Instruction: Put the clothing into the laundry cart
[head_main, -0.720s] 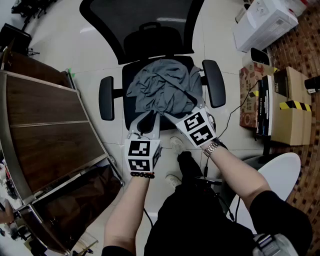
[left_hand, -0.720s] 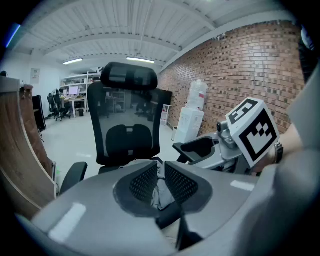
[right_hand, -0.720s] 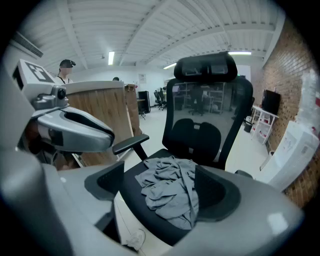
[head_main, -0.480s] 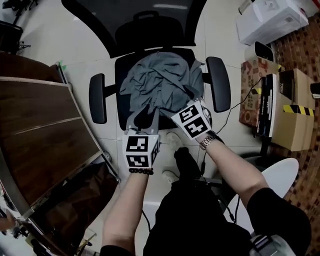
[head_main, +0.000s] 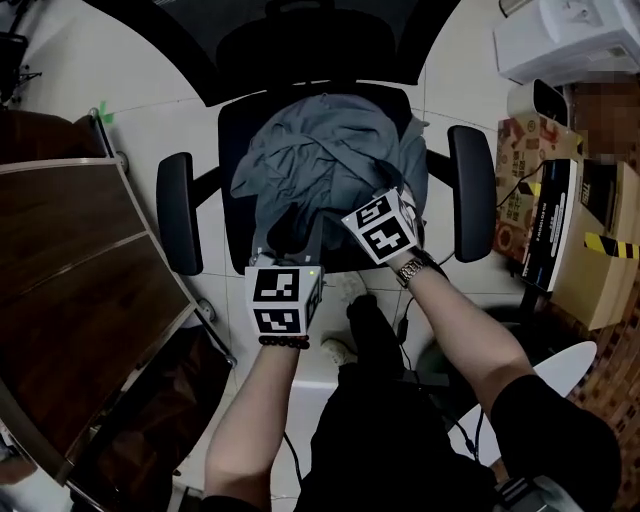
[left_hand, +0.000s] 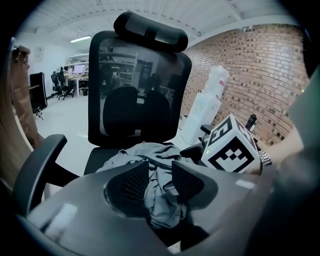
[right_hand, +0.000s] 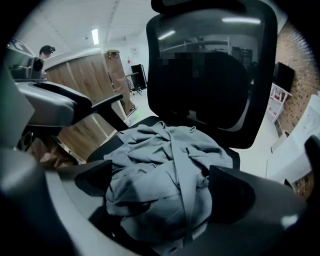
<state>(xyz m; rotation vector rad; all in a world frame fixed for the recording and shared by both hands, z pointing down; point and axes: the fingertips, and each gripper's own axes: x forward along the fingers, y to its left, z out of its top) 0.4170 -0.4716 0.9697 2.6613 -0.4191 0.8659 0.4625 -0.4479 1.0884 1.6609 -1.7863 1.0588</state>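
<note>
Clothing (head_main: 320, 160) (grey heap) on chair (head_main: 472, 190)

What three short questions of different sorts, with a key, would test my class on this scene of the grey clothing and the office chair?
1. True or false: the grey clothing lies piled on the seat of the office chair.
2. Pick one. The right gripper has its jaws: A) shut tight on nothing; B) wide apart with the clothing between them; C) out of view.
3. Short answer: in the head view, which reaches farther over the seat, the left gripper or the right gripper?

Key: 1 true; 2 B; 3 the right gripper.
</note>
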